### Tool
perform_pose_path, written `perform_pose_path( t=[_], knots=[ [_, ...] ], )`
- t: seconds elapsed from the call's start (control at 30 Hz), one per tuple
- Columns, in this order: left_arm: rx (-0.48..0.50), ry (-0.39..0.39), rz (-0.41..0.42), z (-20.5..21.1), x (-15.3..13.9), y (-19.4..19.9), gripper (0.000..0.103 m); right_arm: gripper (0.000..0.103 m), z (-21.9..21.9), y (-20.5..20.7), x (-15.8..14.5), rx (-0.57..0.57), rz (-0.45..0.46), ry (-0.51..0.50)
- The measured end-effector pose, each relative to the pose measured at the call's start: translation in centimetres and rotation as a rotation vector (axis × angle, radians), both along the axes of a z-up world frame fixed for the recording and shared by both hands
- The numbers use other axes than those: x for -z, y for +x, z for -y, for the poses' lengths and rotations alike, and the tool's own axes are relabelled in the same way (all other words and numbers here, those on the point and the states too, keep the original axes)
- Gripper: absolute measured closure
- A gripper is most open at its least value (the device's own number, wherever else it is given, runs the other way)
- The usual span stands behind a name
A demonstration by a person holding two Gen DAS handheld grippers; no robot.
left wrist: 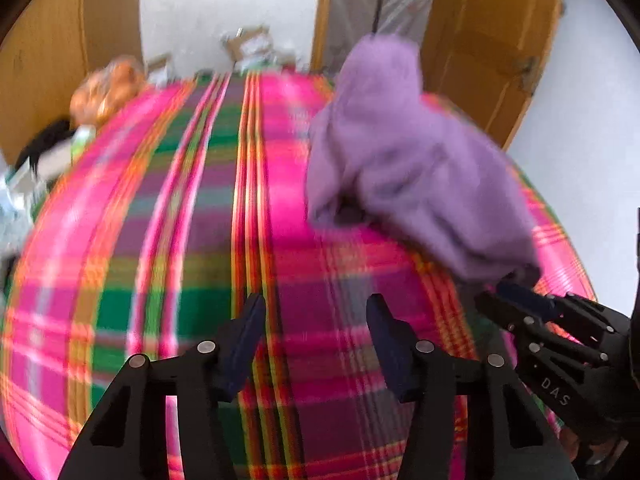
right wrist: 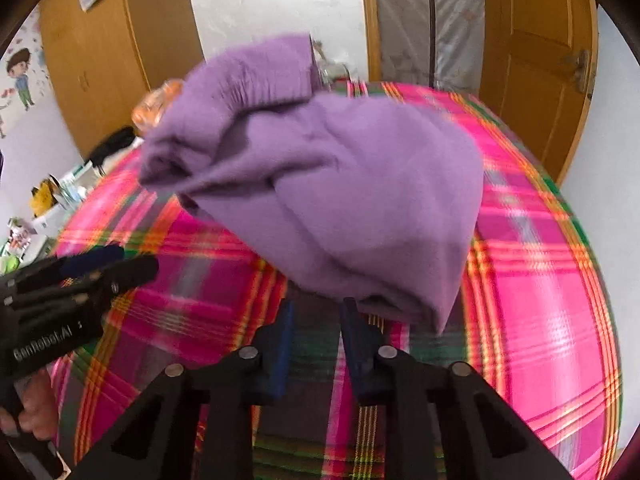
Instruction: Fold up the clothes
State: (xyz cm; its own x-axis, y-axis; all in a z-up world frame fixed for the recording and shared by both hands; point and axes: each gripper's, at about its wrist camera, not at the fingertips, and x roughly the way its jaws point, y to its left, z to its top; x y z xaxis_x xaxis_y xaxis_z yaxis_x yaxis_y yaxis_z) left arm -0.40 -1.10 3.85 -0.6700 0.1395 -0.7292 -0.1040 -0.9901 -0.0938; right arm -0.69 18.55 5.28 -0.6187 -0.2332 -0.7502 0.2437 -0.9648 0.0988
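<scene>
A purple fleece garment [left wrist: 404, 168] lies bunched in a heap on the right part of a bed under a pink, green and orange plaid spread [left wrist: 192, 240]. My left gripper [left wrist: 316, 316] is open over bare spread, left of the heap, with nothing between its fingers. In the right wrist view the purple garment [right wrist: 340, 184] fills the middle. My right gripper [right wrist: 318, 316] stands at its near edge, fingers apart, plaid showing between them. The cloth's hem brushes the right fingertip [right wrist: 352, 312]. The right gripper [left wrist: 516, 300] also shows in the left wrist view, at the heap's near corner.
A hand [right wrist: 36, 412] holds the left gripper [right wrist: 100, 268]. Wooden wardrobe doors [right wrist: 92, 68] and a wooden room door [right wrist: 536, 80] stand behind the bed. An orange bag [left wrist: 108, 88] and small clutter [right wrist: 52, 200] sit along the bed's far left side.
</scene>
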Motion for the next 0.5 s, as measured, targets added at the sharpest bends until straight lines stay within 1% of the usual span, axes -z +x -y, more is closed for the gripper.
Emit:
perform_pose_path(
  t=[0.07, 0.1, 0.17, 0.27, 0.37, 0.47, 0.5],
  knots=[
    [0.035, -0.013, -0.074, -0.5, -1.7, 0.3, 0.048, 0.081, -0.3, 0.3, -1.2, -0.017, -0.049, -0.024],
    [0.049, -0.008, -0.093, -0.6, -2.4, 0.3, 0.048, 0.081, -0.4, 0.3, -1.8, -0.026, -0.073, -0.037],
    [0.071, 0.006, -0.118, -0.9, -3.5, 0.0, 0.048, 0.081, -0.4, 0.2, -2.6, -0.027, -0.108, -0.052],
    [0.086, -0.027, -0.148, -1.6, -4.3, -0.7, 0.048, 0.081, -0.5, -1.0, -2.6, -0.032, -0.111, -0.063],
    [0.129, -0.069, -0.104, -2.7, -3.9, -2.3, 0.048, 0.081, 0.1, -2.0, -2.0, -0.045, -0.086, -0.08],
    [0.128, -0.083, -0.075, -2.9, -3.6, -3.3, 0.048, 0.081, 0.4, -2.7, -1.4, -0.062, -0.063, -0.118],
    [0.125, -0.076, -0.074, -2.9, -3.7, -3.7, 0.048, 0.081, 0.4, -2.9, -1.4, -0.069, -0.056, -0.134]
  ],
)
